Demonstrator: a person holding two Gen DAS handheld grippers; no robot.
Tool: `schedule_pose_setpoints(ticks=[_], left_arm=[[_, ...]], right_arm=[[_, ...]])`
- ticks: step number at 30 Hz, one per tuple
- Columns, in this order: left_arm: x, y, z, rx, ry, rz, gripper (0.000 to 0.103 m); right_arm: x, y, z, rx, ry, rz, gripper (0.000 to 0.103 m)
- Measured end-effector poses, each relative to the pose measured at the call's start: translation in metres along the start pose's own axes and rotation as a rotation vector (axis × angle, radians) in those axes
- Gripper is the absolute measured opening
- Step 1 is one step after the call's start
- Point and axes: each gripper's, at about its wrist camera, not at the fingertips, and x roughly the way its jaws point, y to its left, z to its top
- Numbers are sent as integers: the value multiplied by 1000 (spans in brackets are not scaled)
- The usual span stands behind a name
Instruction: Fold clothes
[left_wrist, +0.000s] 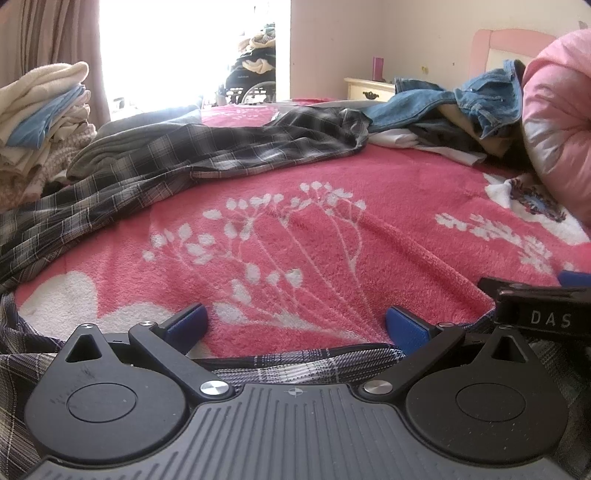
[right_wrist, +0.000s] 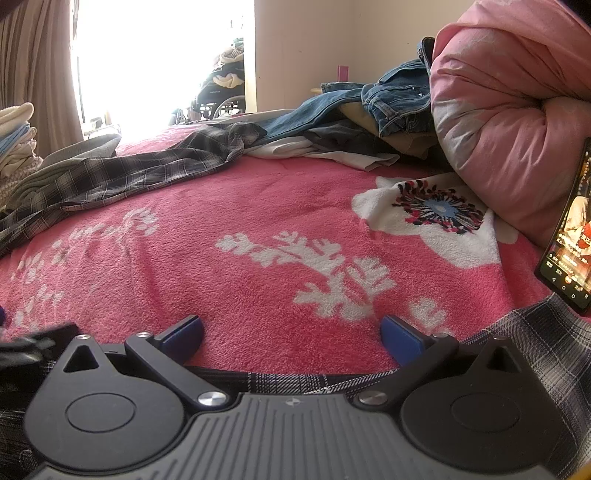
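White letters "DAS" show on the black right gripper body (left_wrist: 546, 317). The lit black phone screen (right_wrist: 569, 236) carries text too small to read

Left gripper (left_wrist: 293, 326) low over the bed, blue fingertips (left_wrist: 186, 323) spread wide, nothing between them. Plaid shirt (left_wrist: 177, 162) sprawls across the pink floral blanket (left_wrist: 332, 251) from upper middle down the left edge; its hem runs under the gripper body. Right gripper (left_wrist: 535, 306) pokes in at right edge, black, lettered "DAS", fingers not readable. Stack of folded clothes (left_wrist: 40, 118) far left by the curtain (left_wrist: 51, 33). Jeans (left_wrist: 461, 99) heaped with other garments at back right. Pink quilt (left_wrist: 557, 122) bundled at right. Nightstand (left_wrist: 369, 88) against the far wall.
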Motion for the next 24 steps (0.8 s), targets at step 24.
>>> schedule_pose_setpoints(ticks=[24], left_arm=[[-84, 204, 13, -10, 114, -78, 103]], right_arm=[[-33, 183, 73, -460, 113, 728, 90]])
